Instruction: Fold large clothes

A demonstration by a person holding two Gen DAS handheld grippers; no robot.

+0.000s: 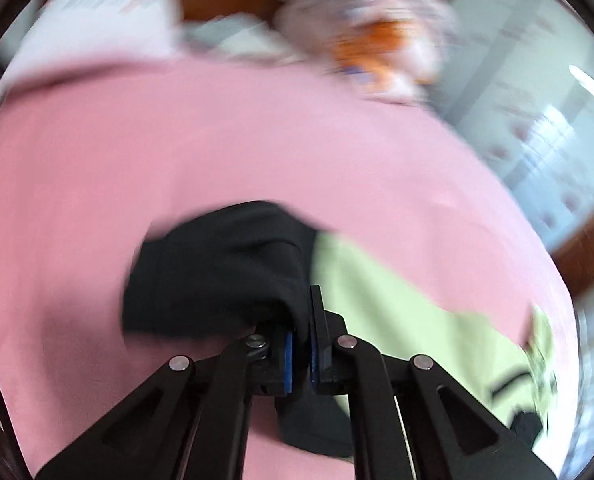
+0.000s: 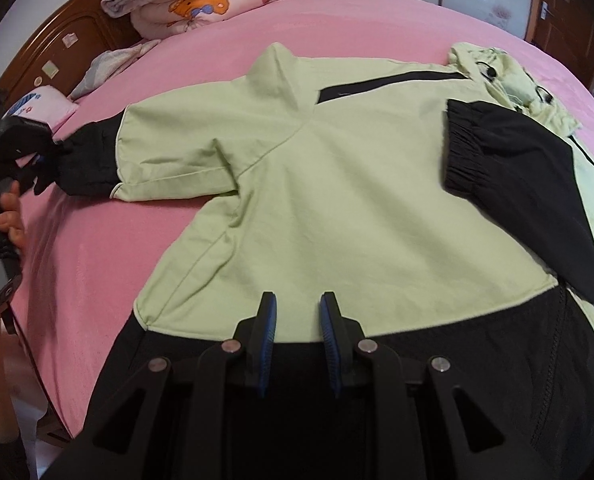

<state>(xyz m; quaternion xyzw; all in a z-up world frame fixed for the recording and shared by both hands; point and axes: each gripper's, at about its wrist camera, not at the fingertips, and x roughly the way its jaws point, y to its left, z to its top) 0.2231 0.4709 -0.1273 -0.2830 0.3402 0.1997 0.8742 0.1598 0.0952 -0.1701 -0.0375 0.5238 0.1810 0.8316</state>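
pale green cotton-like fabric with black panels made up the large hooded jacket [image 2: 337,184], which lay spread flat across the smooth pink bed sheet [image 2: 97,264]. its body was matte and lightly creased, with a black zip line slanting near the collar and a crumpled hood [image 2: 509,76] at the far right. one sleeve stretched out to the left, ending in a black cuff [image 1: 217,264]; the other, black with a gathered elastic cuff [image 2: 469,148], was folded over the chest. a wide black hem band [image 2: 437,360] with stitched seams ran along the near edge.

the left gripper [image 1: 301,344], black with blue ribbed pads, had its fingers clamped tight on the black cuff of the outstretched sleeve; its view was blurred. in the right wrist view a hand [image 2: 5,216] gripped that tool's grey handle at the left edge.

the right gripper [image 2: 297,336] hovered over the hem band, its fingers narrowly parted with nothing pinched between them.

soft quilts printed with orange bears [image 2: 201,4] were stacked by the carved brown wooden headboard [image 2: 69,56].
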